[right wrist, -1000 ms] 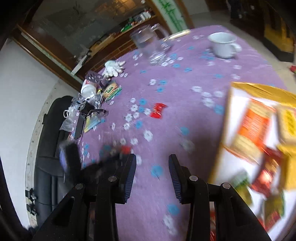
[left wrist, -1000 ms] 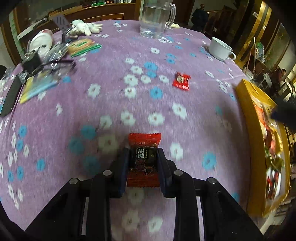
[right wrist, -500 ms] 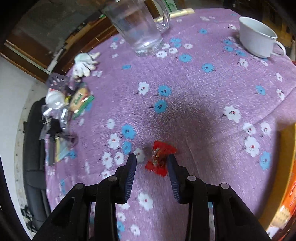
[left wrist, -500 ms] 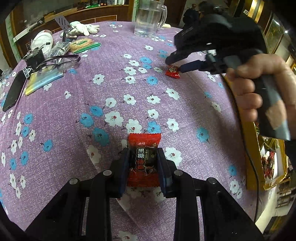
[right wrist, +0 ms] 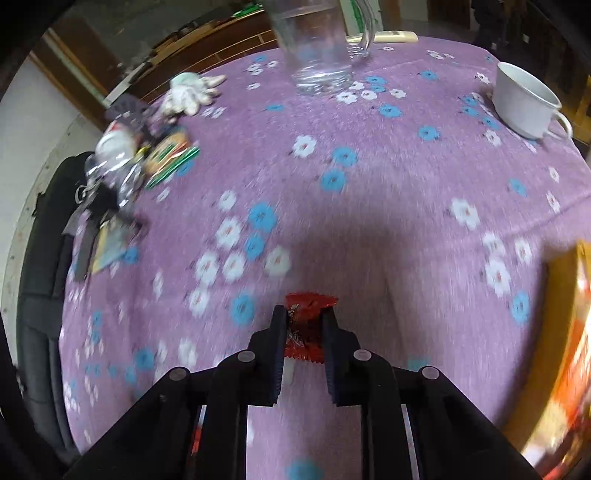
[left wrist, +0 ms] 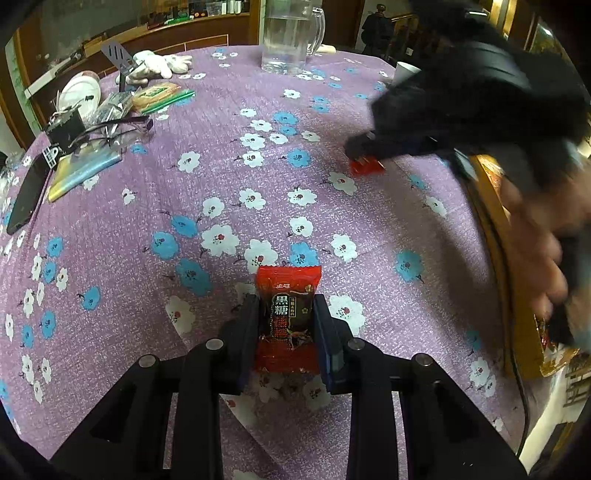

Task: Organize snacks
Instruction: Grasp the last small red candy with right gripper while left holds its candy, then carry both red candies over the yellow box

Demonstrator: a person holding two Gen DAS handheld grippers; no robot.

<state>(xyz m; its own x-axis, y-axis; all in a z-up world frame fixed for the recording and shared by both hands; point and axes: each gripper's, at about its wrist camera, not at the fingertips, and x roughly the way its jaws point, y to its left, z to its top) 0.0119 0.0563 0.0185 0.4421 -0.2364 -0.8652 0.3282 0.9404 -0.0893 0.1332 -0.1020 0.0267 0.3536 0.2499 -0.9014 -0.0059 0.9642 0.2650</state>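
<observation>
Left gripper (left wrist: 286, 319): jaws closed on a red candy (left wrist: 288, 317), held just above the table (left wrist: 221, 177). Wrapper reads 黑糖; smaller print unreadable.

Right gripper (right wrist: 304, 328): jaws clamped on a second red sweet (right wrist: 308, 325), pinched near its tail, at table level. Its lettering is blurred.

Yellow tray (left wrist: 495, 236) of snacks at the table's right edge, likely the destination.

Risks: crinkly wrapper could slip from the shallow right-hand pinch on lifting. The mug (right wrist: 524, 101) and water pitcher (left wrist: 288, 35) stand farther off; a wide swing could clip them.
</observation>
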